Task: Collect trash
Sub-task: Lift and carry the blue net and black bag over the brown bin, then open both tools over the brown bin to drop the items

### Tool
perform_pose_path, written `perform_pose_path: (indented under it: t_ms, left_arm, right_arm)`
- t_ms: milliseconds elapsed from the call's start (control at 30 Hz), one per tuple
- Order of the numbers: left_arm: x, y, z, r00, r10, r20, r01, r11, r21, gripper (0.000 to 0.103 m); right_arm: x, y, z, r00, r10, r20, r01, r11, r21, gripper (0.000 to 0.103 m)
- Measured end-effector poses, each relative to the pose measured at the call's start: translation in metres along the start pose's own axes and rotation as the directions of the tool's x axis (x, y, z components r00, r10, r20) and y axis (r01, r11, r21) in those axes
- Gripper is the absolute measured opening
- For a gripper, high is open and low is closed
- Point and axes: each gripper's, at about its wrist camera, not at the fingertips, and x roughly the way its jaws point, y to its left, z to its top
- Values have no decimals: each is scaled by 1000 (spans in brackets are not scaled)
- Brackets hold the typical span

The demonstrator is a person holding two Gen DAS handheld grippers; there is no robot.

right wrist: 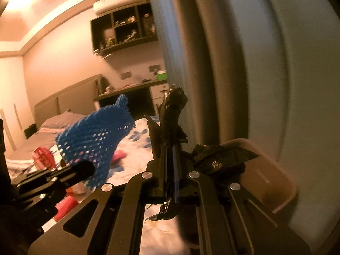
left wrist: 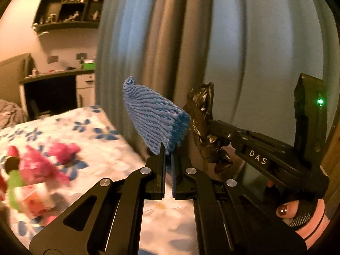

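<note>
1. Looking out from the left wrist, the left tongs (left wrist: 169, 148) were pressed together on a blue mesh net (left wrist: 153, 116), which stood up from the tips in a fan above the bed's edge. Beside it on the right, the right tongs (left wrist: 209, 125) reached in from the side, clamped on a crumpled black plastic bag (left wrist: 204, 114); net and bag nearly touched. A hand (left wrist: 297, 212) with dark red nail polish gripped the right handle. Below lay the floral bedsheet (left wrist: 102, 148), with blurred pink and red wrappers (left wrist: 42, 165) on it at the left. Grey-blue curtains (left wrist: 212, 42) filled the background, and a dark wall shelf (left wrist: 70, 6) hung over a counter (left wrist: 57, 74) far left.

2. Switching to the right wrist, the right tongs (right wrist: 170, 146) were shut tight on the black plastic bag (right wrist: 173, 108), part of it twisted upward above the tips and more bunched to the right. The left tongs (right wrist: 85, 170) came in from the left, pinching the blue mesh net (right wrist: 95, 136), held up over the bed. A red wrapper (right wrist: 43, 155) sat on the floral bedsheet (right wrist: 138, 136) behind. A tan bin (right wrist: 274, 176) stood at the right, against the curtains (right wrist: 265, 63).
</note>
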Motion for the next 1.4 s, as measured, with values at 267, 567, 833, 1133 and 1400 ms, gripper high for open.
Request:
perform_pose_path:
  t_ms: [267,567,833,1133,1400]
  left_arm:
    - [48,-28,-6,995,-99,-31,99,995,22,3]
    - [80,-40,-17,983,-162,-80,165,986,20,3]
    - [94,-41,-23,980,-168,-104,170,985,13,4]
    - [72,-13,-28,998,-44,-46,42,998,-45,83]
    - [9,25,-19,993,116,21,-112,985,-128,97]
  right_arm:
    - [-5,-44,-1,998,-67,18,66,996,52,6]
    - [-2,-53,-8,996,-87,15,86,993,76,6]
    - [7,-58,-7,997,-78,-2,78,993,86,6]
    - [19,-59,-10,996,-87,-28,89,992,88,6]
    - [38,-59,-19,994,-85,-67,92,990,111,9]
